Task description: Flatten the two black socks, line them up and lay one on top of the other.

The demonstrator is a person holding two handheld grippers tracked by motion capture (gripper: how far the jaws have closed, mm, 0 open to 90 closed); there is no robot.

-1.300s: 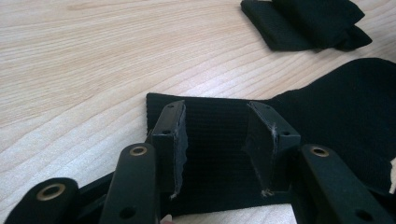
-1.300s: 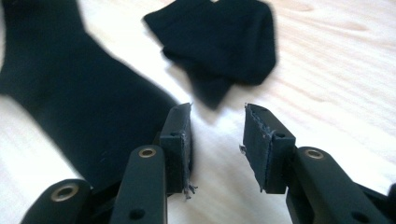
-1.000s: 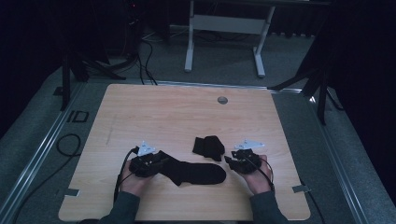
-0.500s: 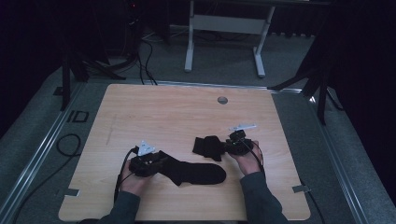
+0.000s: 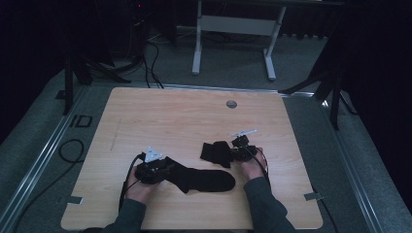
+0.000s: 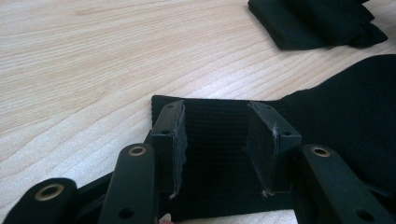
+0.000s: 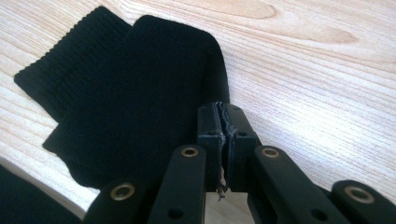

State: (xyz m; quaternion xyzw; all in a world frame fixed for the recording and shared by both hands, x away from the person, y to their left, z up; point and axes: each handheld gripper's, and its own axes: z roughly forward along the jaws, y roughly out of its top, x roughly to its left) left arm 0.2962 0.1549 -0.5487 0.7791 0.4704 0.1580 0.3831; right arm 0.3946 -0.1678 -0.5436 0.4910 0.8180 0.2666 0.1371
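Left tool (image 6: pixel 215 140): jaws spread over the long black knit sock's (image 5: pixel 204 178) ribbed cuff on the light wooden surface (image 5: pixel 170 121).
Right tool (image 7: pixel 223 140): jaws pressed together, beside the folded black sock (image 7: pixel 135 93).

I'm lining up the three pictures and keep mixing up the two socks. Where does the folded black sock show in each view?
High view: the folded sock lies right of centre, just left of the right tongs.
Left gripper view: at the top right corner, beyond the flat sock.
Right gripper view: left and centre, beside the shut jaws.
Shared landmark: the flat sock, lower left corner in the right gripper view.
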